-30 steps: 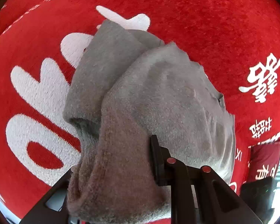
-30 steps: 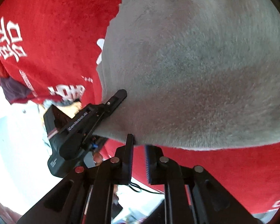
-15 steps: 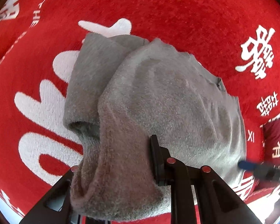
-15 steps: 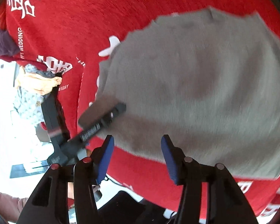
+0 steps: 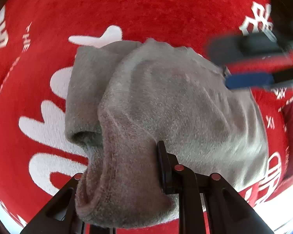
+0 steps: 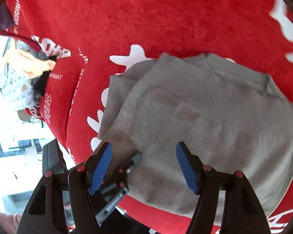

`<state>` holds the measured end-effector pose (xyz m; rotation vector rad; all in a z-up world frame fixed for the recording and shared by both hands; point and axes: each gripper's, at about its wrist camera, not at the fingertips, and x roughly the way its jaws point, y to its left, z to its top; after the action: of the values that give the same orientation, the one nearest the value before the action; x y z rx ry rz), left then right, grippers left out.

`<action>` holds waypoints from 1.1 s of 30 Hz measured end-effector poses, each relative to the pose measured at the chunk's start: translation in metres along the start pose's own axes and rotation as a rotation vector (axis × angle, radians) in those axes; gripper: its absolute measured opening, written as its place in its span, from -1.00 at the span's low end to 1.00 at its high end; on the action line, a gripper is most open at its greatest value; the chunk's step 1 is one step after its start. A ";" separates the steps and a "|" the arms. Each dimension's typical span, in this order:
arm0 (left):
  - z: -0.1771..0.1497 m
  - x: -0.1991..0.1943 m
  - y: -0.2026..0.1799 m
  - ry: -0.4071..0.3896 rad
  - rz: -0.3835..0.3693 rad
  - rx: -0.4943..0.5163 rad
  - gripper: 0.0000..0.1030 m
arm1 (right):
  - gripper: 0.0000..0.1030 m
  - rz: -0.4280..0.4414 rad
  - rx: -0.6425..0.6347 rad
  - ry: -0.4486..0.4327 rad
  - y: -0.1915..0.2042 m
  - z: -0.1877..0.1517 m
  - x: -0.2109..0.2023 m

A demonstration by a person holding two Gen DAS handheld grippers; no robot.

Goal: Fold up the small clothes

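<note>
My left gripper (image 5: 125, 167) has its jaws clenched on a bunched corner of the small grey fleece garment (image 6: 205, 120), which lies partly folded on the red plush blanket with white lettering (image 6: 146, 15). My right gripper (image 6: 143, 165) hovers over the garment's near edge, jaws spread wide, grasping nothing. A heap of other clothes (image 6: 19, 81) sits beyond the blanket's left edge.

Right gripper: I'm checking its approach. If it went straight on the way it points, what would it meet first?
Most likely the grey garment: the open right gripper has it lying straight ahead on the red cloth.
</note>
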<state>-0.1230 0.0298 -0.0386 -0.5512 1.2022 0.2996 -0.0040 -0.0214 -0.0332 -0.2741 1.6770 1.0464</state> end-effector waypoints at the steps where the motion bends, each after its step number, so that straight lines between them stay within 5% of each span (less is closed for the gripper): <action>1: -0.001 0.000 -0.002 -0.003 0.008 0.020 -0.58 | 0.39 0.000 -0.006 0.009 0.003 0.004 0.003; 9: -0.014 -0.003 -0.031 -0.056 0.105 0.247 -0.58 | 0.60 -0.002 -0.111 0.191 0.044 0.047 0.044; 13: -0.021 -0.002 -0.043 -0.073 0.148 0.339 -0.58 | 0.65 0.008 -0.145 0.360 0.066 0.062 0.085; 22: -0.023 -0.002 -0.043 -0.084 0.149 0.371 -0.58 | 0.66 -0.171 -0.311 0.597 0.103 0.053 0.151; 29: -0.027 -0.003 -0.040 -0.080 0.145 0.396 -0.58 | 0.65 -0.312 -0.373 0.615 0.114 0.048 0.180; 31: -0.027 -0.004 -0.038 -0.081 0.132 0.396 -0.58 | 0.33 -0.336 -0.371 0.582 0.112 0.049 0.175; 33: -0.026 -0.009 -0.036 -0.083 0.114 0.386 -0.58 | -0.53 -0.364 -0.367 0.524 0.100 0.052 0.161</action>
<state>-0.1287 -0.0139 -0.0284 -0.1341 1.1755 0.1775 -0.0956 0.1267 -0.1242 -1.1305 1.7806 1.0499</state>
